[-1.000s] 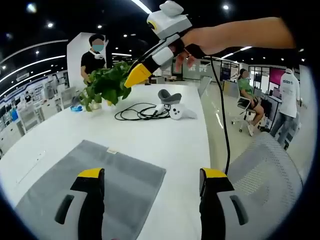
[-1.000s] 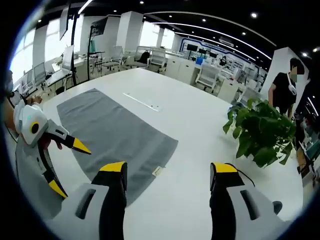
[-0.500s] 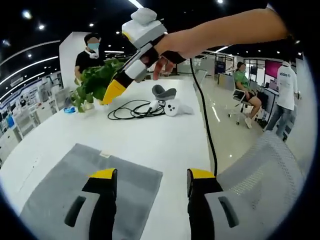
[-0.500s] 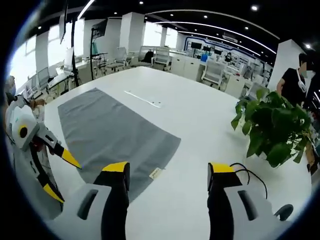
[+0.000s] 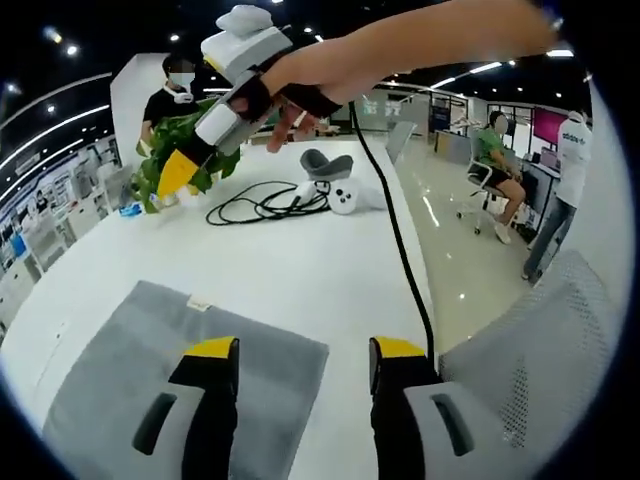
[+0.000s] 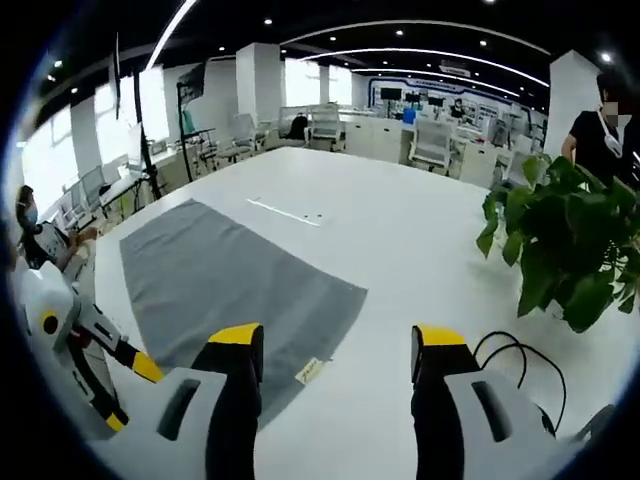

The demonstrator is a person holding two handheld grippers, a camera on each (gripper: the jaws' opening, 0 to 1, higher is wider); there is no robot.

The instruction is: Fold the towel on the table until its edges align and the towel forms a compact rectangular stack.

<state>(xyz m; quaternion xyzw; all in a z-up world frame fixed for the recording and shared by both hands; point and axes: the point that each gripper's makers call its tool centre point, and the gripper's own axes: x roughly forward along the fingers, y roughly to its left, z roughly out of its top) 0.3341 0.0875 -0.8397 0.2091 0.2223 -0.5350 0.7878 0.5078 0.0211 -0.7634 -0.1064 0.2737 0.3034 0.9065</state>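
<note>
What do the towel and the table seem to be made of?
Towel: soft grey cloth, matte, probably microfibre; it lies flat and limp, with a small sewn tag at one corner. Table: hard, smooth white top, likely laminate, with faint glossy reflections.

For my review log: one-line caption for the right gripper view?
Open right gripper hovers over the flat grey towel on the white table.

Flat grey towel [image 6: 225,290] on white table [image 6: 400,240], potted plant [image 6: 565,255] beside
</note>
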